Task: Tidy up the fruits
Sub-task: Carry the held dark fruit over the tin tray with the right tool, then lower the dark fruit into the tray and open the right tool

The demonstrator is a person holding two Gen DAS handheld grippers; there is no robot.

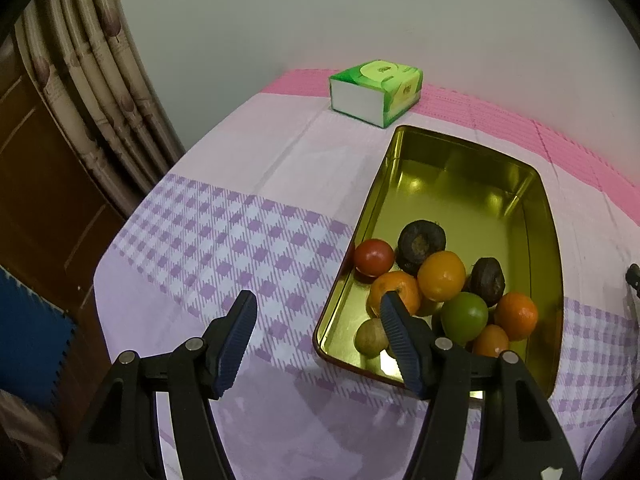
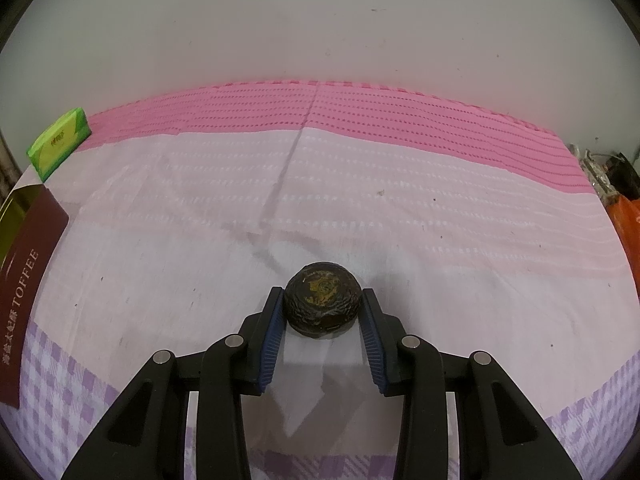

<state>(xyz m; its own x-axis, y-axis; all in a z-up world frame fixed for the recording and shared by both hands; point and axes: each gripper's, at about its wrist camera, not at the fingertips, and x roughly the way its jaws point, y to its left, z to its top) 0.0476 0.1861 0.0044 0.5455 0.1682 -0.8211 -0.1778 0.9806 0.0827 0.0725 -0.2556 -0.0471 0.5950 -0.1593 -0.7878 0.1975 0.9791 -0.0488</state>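
Each camera sits just behind its own claw and looks forward and steeply down along the two fingers onto the cloth-covered table (image 1: pixel 248 184).

The left wrist view has the left gripper (image 1: pixel 318 312) low in frame. The gold tin tray (image 1: pixel 554 248) lies close ahead to its right, and the green tissue box (image 1: pixel 376 92) stands farther ahead by the wall.

The right wrist view looks past the right gripper (image 2: pixel 323 306) toward the wall, very near the cloth.

Both views share the tissue box (image 2: pixel 60 142) and the tray (image 2: pixel 24 248), which sit at the far left of the right claw's view.
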